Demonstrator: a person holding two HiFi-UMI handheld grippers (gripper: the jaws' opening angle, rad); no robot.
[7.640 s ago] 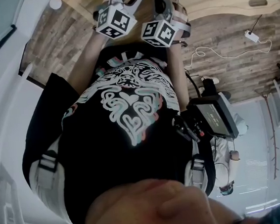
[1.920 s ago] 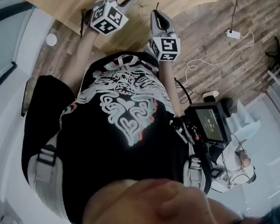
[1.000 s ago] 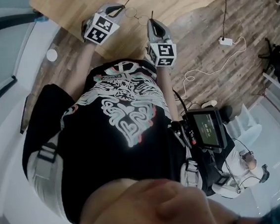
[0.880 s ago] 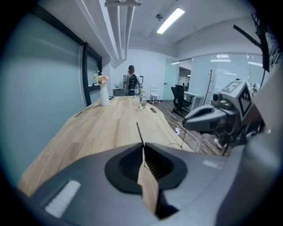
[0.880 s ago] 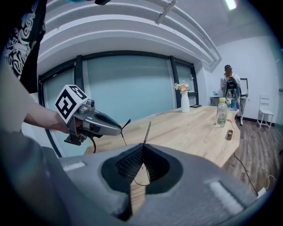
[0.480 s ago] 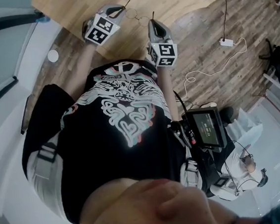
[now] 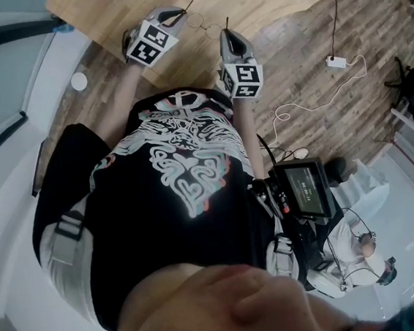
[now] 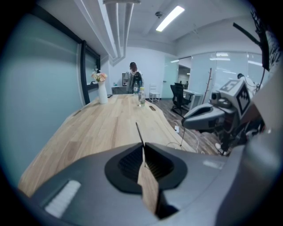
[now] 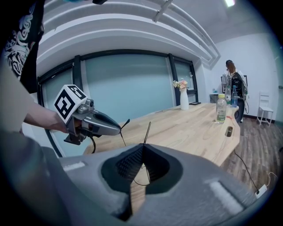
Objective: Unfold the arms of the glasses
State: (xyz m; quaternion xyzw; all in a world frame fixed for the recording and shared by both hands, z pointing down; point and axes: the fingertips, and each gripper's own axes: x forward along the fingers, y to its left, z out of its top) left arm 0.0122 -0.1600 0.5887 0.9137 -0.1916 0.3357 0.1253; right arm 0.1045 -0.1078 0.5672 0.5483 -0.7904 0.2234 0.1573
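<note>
The right gripper (image 9: 143, 149) has its jaws pressed together on a thin black arm of the glasses (image 9: 147, 129). The arm's tip pokes up above the jaws, and a fine wire curve shows in the gap below them. At left the left gripper (image 9: 119, 129) points inward, with another dark arm end sticking out of its closed tip. Behind them runs a wooden table (image 9: 199, 128) carrying a water bottle (image 9: 220, 109) and a white vase (image 9: 184, 98) of flowers.

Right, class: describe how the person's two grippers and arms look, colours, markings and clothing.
Both the left gripper and right gripper have grey tapered shells with dark ribbed claw pads. Each carries a white cube of black square markers. The black T-shirt has short sleeves.
</note>
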